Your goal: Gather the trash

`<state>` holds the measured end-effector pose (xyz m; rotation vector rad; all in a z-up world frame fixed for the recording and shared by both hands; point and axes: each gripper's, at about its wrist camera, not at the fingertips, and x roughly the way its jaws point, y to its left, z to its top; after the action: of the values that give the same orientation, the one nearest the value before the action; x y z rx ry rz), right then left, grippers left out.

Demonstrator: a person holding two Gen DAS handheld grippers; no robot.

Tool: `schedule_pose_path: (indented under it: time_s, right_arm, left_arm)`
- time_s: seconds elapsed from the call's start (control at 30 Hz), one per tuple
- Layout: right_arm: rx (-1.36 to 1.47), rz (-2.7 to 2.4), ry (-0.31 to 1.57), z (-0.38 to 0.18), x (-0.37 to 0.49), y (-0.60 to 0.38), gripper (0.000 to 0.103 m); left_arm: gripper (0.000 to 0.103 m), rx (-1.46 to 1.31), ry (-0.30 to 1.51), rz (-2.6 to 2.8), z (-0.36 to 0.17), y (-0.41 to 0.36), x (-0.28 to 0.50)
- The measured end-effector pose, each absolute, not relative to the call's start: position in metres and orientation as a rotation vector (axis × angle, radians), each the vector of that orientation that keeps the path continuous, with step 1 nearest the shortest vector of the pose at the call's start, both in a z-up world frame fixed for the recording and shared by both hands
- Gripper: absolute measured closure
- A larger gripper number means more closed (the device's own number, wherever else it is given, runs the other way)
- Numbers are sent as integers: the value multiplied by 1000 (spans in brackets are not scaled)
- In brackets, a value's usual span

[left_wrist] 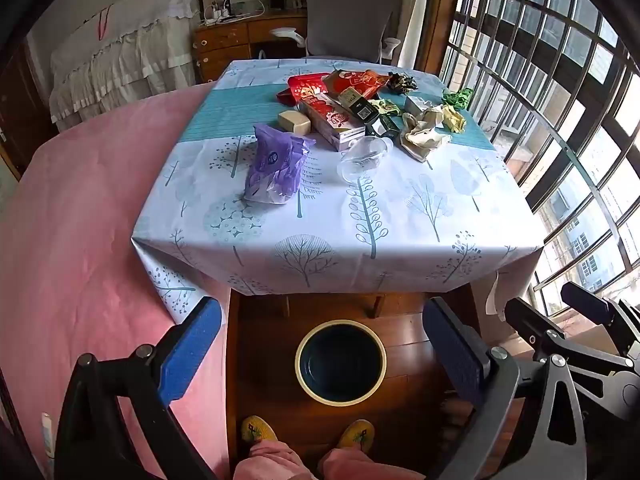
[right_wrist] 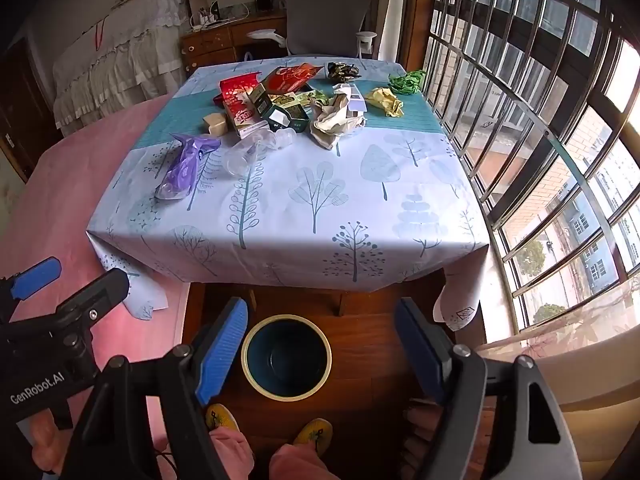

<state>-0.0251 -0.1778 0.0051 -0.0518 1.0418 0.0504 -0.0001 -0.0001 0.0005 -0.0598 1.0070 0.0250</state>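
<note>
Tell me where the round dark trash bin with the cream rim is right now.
The round dark trash bin with the cream rim stands on the wooden floor just before the table's near edge, framed low-centre in both wrist views.

- Bench [left_wrist: 400, 216]: covered by a pale cloth printed with trees, with a teal band across the far half.
- Near the bench's left side: purple plastic bag [left_wrist: 276, 164], lying flat.
- Just right of the bag: clear plastic cup [left_wrist: 362, 158], on its side.
- On the teal band: red carton [left_wrist: 330, 118], tan block [left_wrist: 295, 122], crumpled beige paper [left_wrist: 422, 136], yellow wad [left_wrist: 454, 118].
- Wooden floor [left_wrist: 408, 332]: round bin [left_wrist: 341, 362] stands upright below the bench's near edge.
</note>
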Motion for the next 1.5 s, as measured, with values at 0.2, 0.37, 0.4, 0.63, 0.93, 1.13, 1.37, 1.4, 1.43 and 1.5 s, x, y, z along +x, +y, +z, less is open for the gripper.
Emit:
schedule_pose_path:
  time_s: [0.2,0.37,0.4,0.63,0.93,1.13,1.37,1.4,1.43,1.5]
  right_arm:
    - [-54,62,1025,7,-25,-187,26]
    - [-72,53,1036,8,-24,-177,26]
    - [-72,54,1036,8,-25,-176,26]
    - [-76,70,1043,2,-25,-176,26]
    - [-73,81,1045,-1,-22,-176,26]
    - [-71,79,1046,-1,-21,-176,26]
    - [-73,81,1046,-4,-20,-174,26]
    - [-72,81,1047,-4,-20,-175,26]
    - [-72,80,1047,-3,-20,-175,26]
    - [-71,79,1047,-3,-20,-175,26]
  left_arm:
    - [3,-63,990,23,2,0,-2]
    - [3,-55,972,31,4,-2,-6]
    - [3,-51,972,33,5,-3,-5]
    - [3,-50,970,35,5,-2,-5]
    - [3,-71,990,38,1,-2,-4]
    - [3,-73,989,48,0,-3,-3]
    - [3,-72,989,50,2,-3,-3]
    - [3,-73,990,48,2,-3,-3]
    - [3,-73,989,48,2,-3,-3]
    - [3,-71,989,50,2,-3,-3]
